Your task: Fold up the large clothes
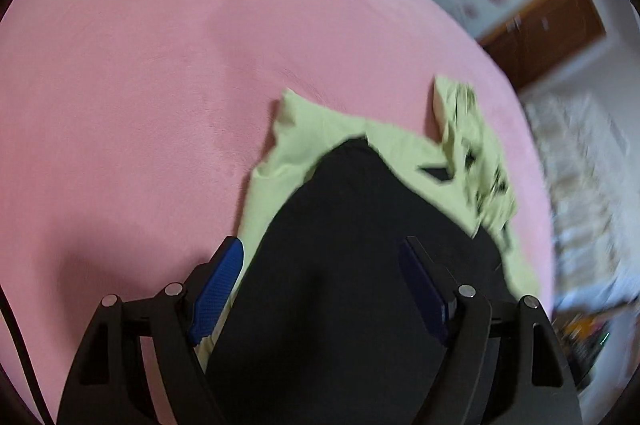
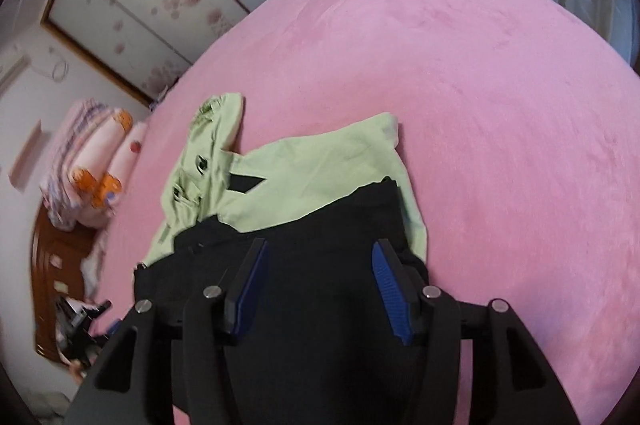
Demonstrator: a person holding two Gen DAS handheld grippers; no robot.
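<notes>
Pink bed (image 1: 140,105) carries black-and-green clothes (image 1: 340,225) beneath both released grippers, left gripper (image 1: 320,261) and right gripper (image 2: 318,257).

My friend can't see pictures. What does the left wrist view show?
Open tongs hang over a black garment lying on a light green garment, both spread on a pink bed cover.
</notes>
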